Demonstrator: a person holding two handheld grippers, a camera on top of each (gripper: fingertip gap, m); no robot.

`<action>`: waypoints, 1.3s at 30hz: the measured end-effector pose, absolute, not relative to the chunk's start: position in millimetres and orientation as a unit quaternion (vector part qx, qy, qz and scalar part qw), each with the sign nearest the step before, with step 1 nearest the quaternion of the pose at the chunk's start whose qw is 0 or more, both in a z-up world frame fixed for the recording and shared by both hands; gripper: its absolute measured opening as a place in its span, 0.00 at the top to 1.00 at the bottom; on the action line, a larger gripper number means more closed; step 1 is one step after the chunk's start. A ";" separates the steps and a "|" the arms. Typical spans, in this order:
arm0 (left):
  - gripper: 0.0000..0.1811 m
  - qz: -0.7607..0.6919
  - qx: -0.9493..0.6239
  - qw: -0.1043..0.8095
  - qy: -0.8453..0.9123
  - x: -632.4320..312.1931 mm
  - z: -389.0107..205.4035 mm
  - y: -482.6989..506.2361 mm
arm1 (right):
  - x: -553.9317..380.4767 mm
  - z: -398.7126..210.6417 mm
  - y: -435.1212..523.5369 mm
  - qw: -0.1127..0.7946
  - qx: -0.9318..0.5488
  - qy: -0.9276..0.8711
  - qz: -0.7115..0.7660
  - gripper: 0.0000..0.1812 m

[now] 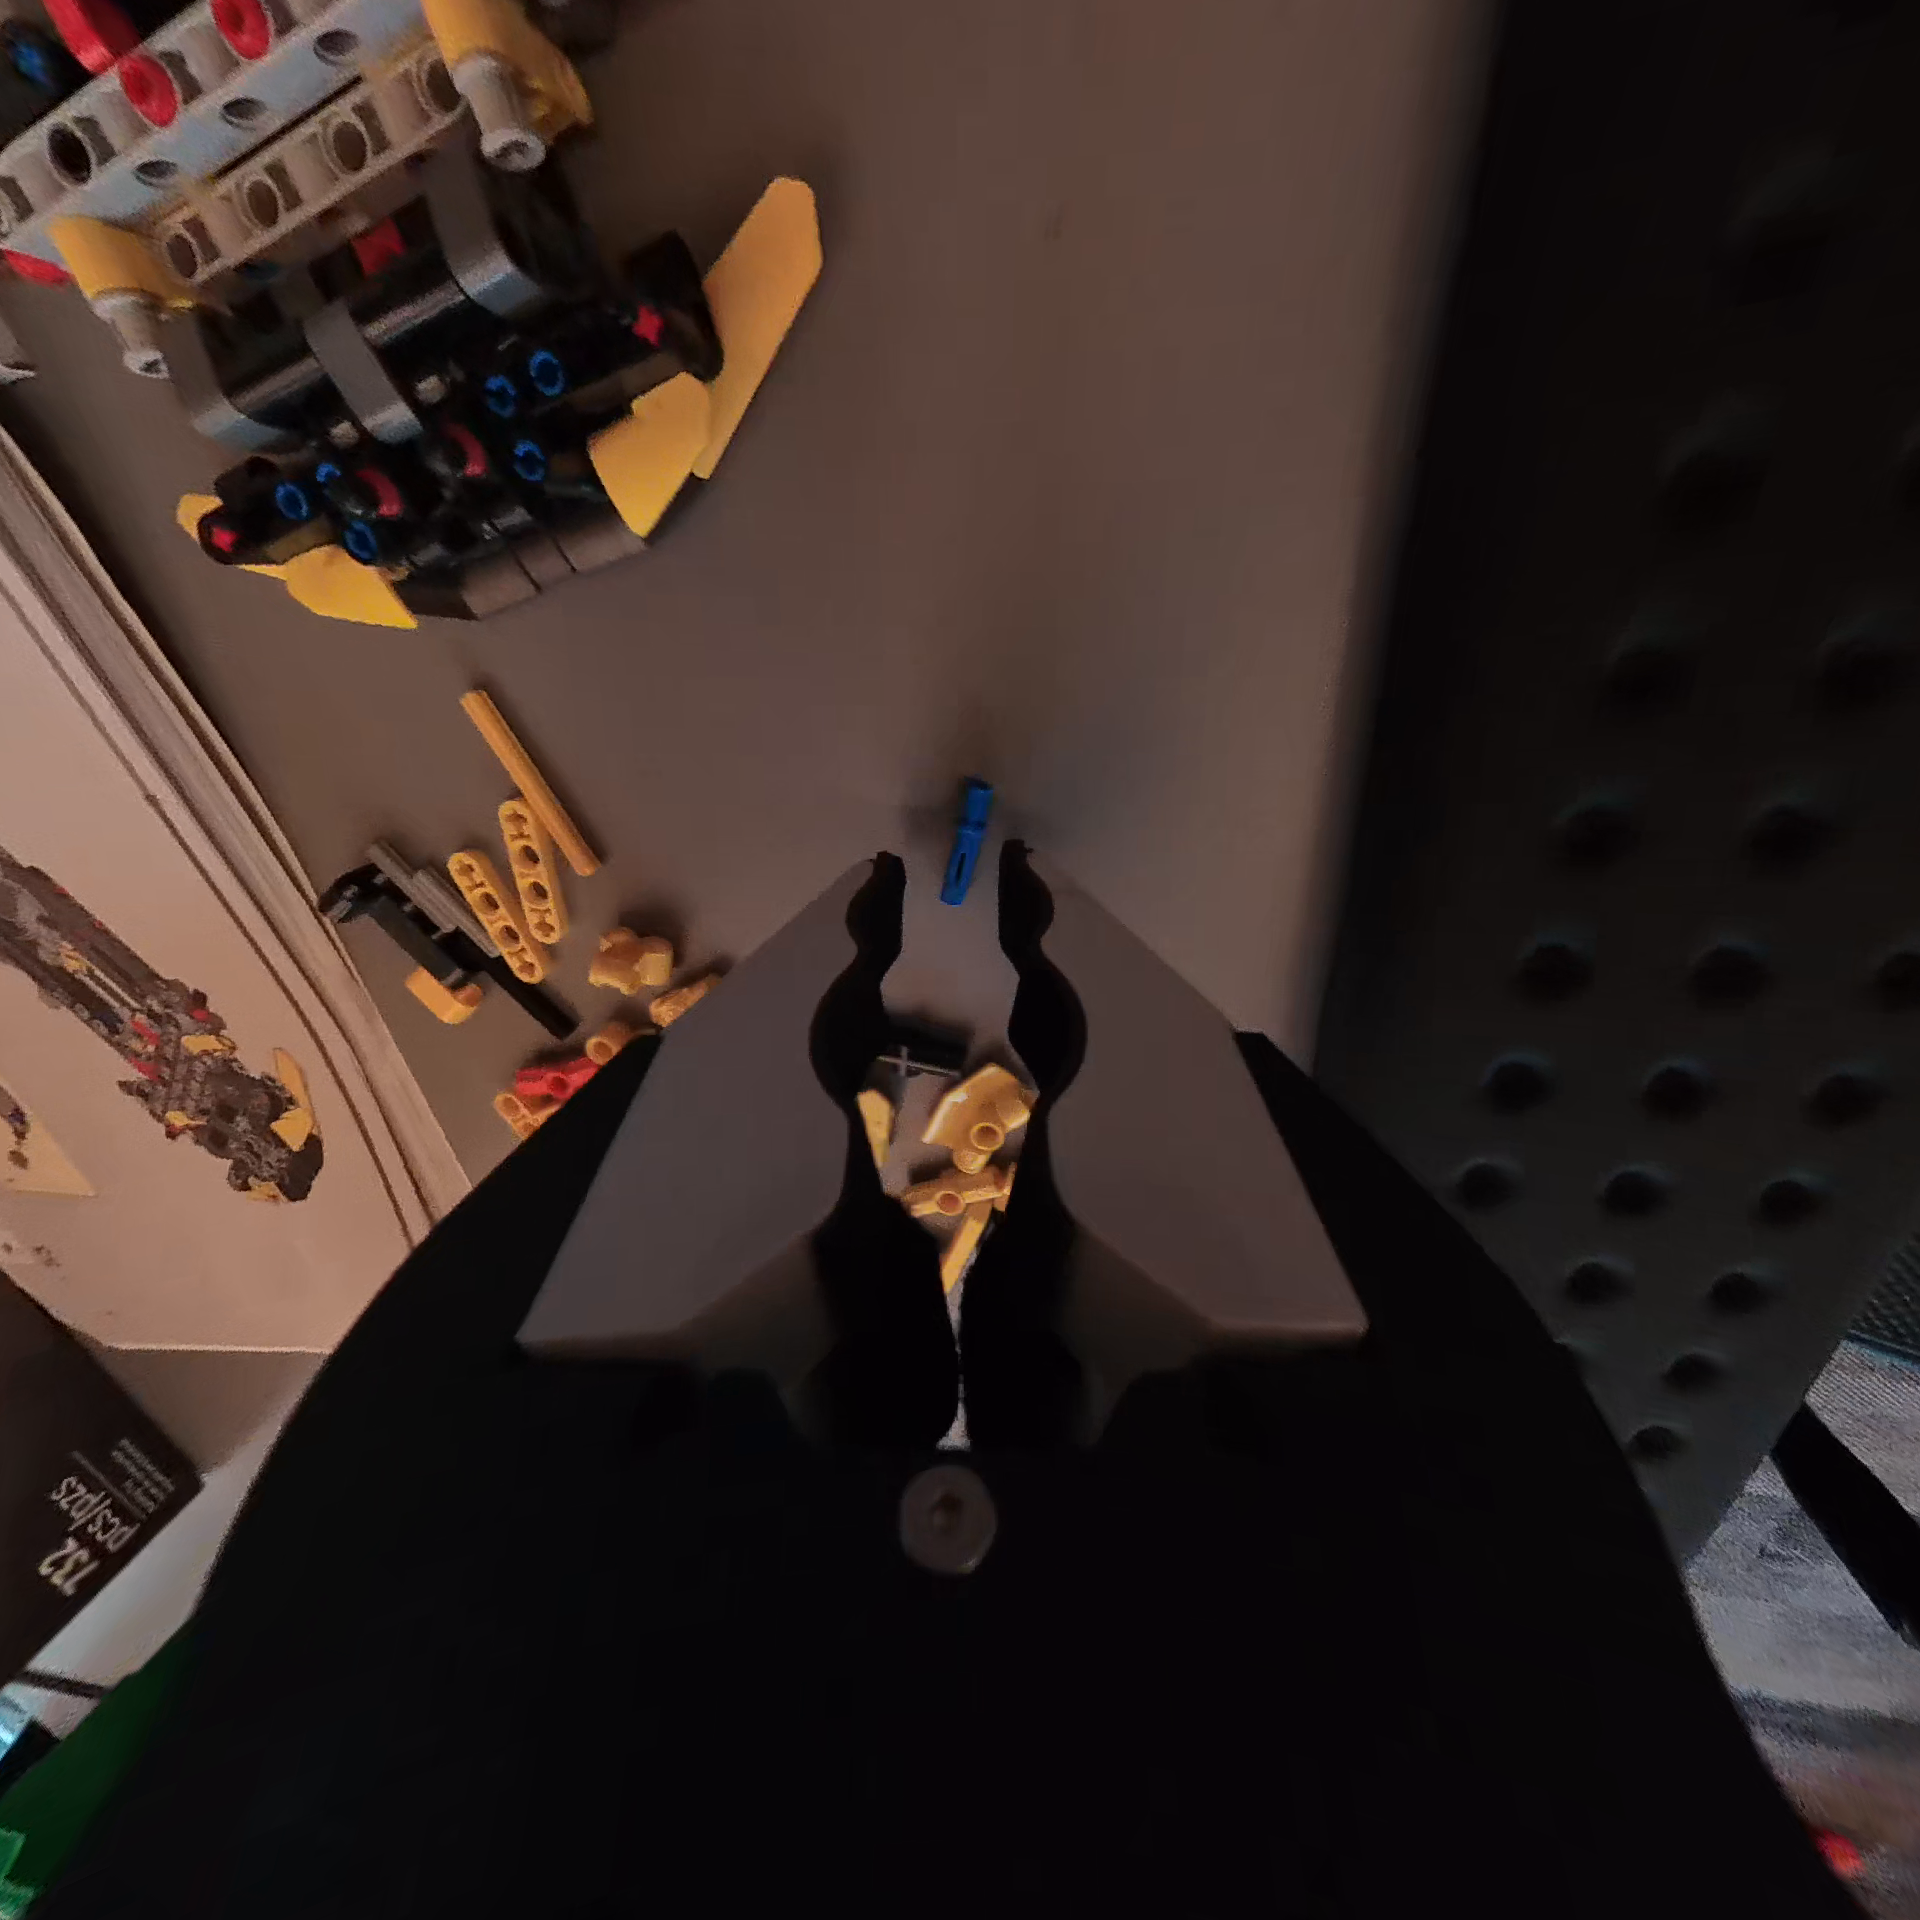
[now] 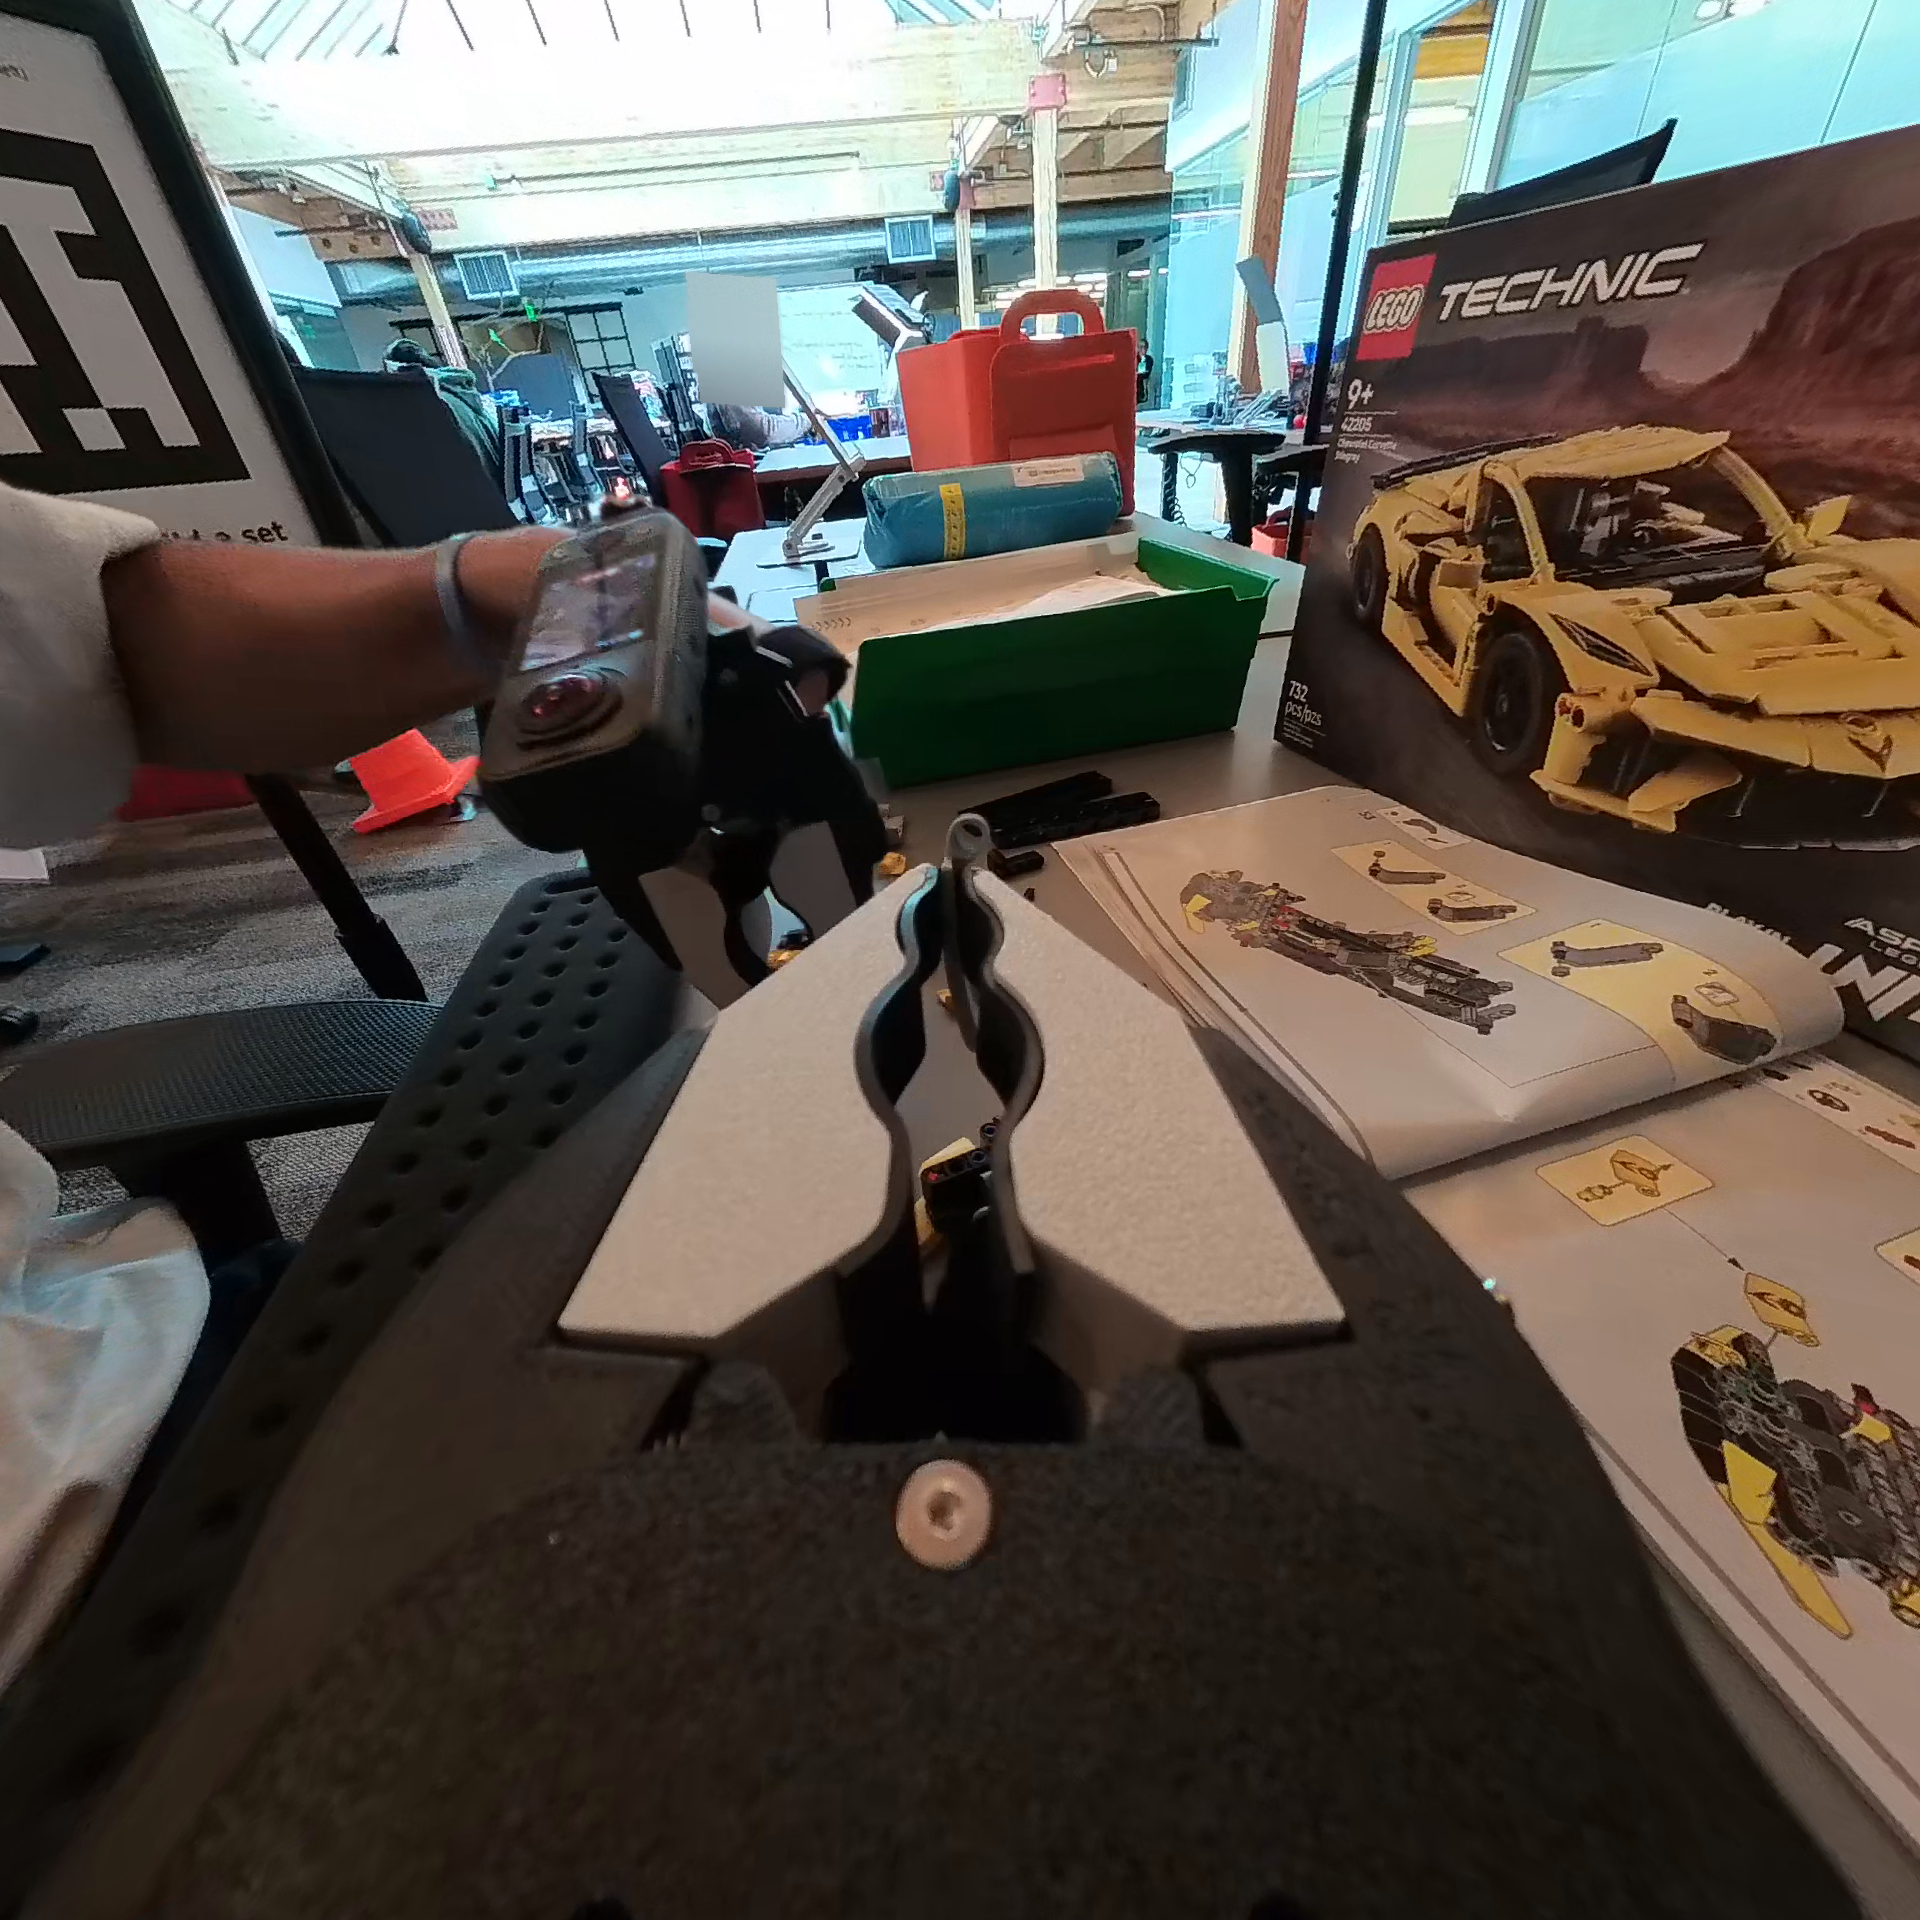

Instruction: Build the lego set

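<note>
Hovering left gripper [image 1: 954,860], slightly parted and empty, around blue pin [image 1: 966,840]; right gripper [image 2: 951,904] pinching grey piece [image 2: 961,883]; next, likely closing on pin.

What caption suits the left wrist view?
Open left gripper poised over a small blue plastic pin on the grey table.

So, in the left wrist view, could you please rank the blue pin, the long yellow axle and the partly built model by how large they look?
1. Partly built model, by far the largest.
2. Long yellow axle.
3. Blue pin, smallest, lying between the open hand-held gripper's fingertips.
</note>
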State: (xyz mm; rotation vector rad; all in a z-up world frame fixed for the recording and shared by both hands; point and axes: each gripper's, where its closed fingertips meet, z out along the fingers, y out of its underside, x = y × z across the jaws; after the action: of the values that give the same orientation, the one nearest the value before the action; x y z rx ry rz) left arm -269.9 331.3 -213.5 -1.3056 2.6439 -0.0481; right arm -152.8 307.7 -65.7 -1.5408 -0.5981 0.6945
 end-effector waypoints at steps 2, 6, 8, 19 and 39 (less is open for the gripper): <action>0.91 -0.019 -0.435 0.079 0.897 -268.8 -214.8 330.4 | -152.3 -65.2 307.6 0.625 -0.671 -0.260 0.304 1.00; 0.93 -0.025 -0.423 0.062 0.904 -263.9 -215.4 327.0 | -151.7 -64.1 307.2 0.626 -0.669 -0.259 0.305 1.00; 0.97 -0.032 -0.425 0.047 0.903 -264.5 -216.0 324.1 | -151.6 -64.0 307.0 0.626 -0.669 -0.259 0.306 1.00; 0.98 -0.448 -0.547 0.281 0.649 -185.7 -108.0 325.1 | -149.1 -83.6 314.9 0.591 -0.709 -0.258 0.286 0.99; 0.98 -0.677 -0.500 0.260 0.473 -169.5 -52.2 295.2 | -181.4 -75.3 295.4 0.558 -0.680 -0.281 0.385 1.00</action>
State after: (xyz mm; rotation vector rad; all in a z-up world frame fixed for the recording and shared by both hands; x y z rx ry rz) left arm -169.5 295.2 -52.2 -1.3549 1.2807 -1.8351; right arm -181.4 295.4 -75.3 -1.6036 -0.6632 0.9083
